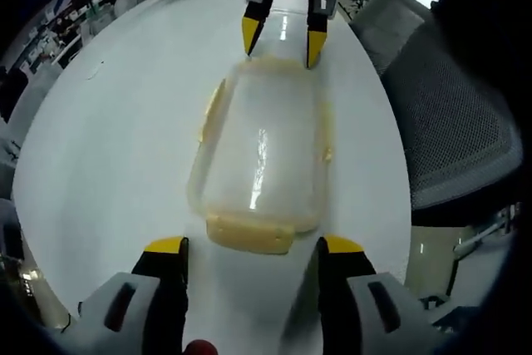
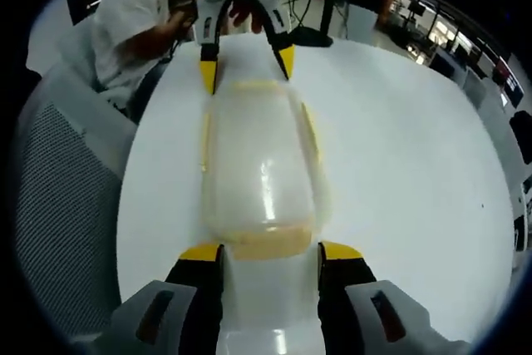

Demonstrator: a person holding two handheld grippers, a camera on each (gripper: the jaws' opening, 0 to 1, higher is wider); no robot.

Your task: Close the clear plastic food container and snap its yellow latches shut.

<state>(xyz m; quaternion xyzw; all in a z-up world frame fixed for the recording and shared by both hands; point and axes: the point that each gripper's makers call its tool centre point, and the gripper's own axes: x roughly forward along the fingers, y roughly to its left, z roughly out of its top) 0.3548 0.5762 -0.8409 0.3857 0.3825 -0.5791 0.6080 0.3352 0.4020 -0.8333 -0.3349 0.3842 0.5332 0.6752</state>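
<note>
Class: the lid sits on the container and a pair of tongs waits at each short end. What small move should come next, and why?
Probably press the left tongs down on the near yellow end latch of the clear rectangular plastic food container: the latch sits between the open jaws and looks unsnapped.

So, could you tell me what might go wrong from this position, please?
1. The clear container lies loose on the smooth white table; uneven pressure from either end could make it slide.
2. The left gripper and right gripper each straddle an end latch, jaws open; a tip could slip past it.
3. The side latches look unfastened, so the lid may seat crooked.
</note>
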